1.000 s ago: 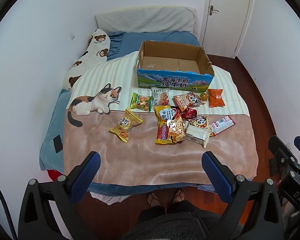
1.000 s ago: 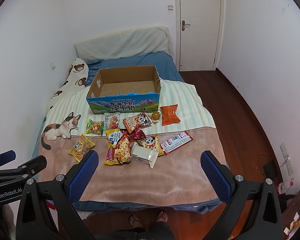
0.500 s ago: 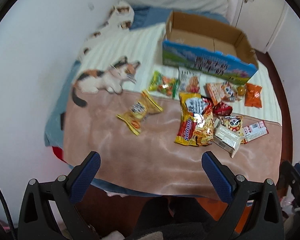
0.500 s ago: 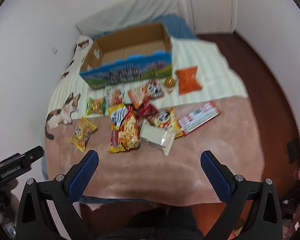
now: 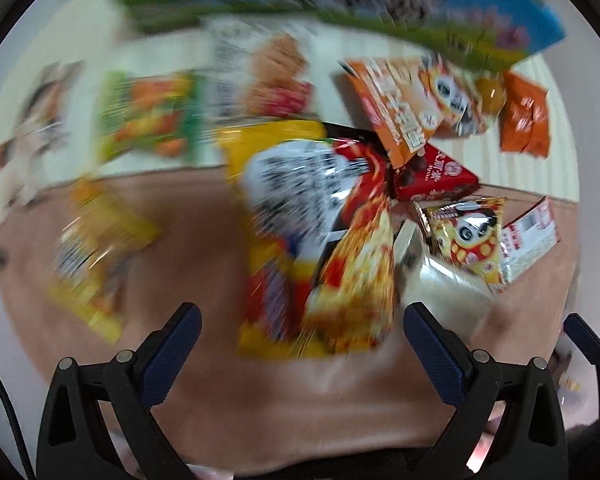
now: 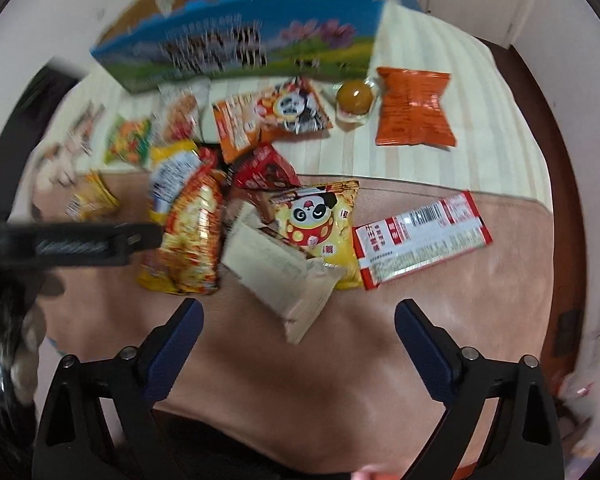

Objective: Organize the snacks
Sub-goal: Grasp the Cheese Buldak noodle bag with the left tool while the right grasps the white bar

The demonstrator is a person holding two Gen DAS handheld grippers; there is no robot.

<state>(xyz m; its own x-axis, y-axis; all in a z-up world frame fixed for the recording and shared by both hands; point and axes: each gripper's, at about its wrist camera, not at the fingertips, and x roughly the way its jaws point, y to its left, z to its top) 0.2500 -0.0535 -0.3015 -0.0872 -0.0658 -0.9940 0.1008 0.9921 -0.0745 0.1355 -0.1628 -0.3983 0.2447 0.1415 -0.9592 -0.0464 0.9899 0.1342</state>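
Note:
Several snack packs lie on the bed blanket in front of an open cardboard box [image 6: 240,46]. A big yellow-red noodle bag [image 5: 316,240] lies just beyond my open, empty left gripper [image 5: 300,320]. In the right wrist view the same bag [image 6: 188,220] sits left of a beige pack [image 6: 284,272], a yellow panda pack [image 6: 320,220] and a red-white wrapper [image 6: 424,236]. My right gripper [image 6: 298,316] is open and empty just short of the beige pack. The left view is blurred.
An orange pack [image 6: 414,108], a round brown snack [image 6: 354,96], an orange panda pack [image 6: 272,116], a green pack [image 6: 130,140] and a small yellow pack [image 6: 90,200] lie nearer the box. The left gripper's body [image 6: 76,244] shows at left. Wooden floor [image 6: 556,120] lies right of the bed.
Both grippers have moved forward and down toward the snack pile, so the snacks look much larger. Both stay open. No snack has moved.

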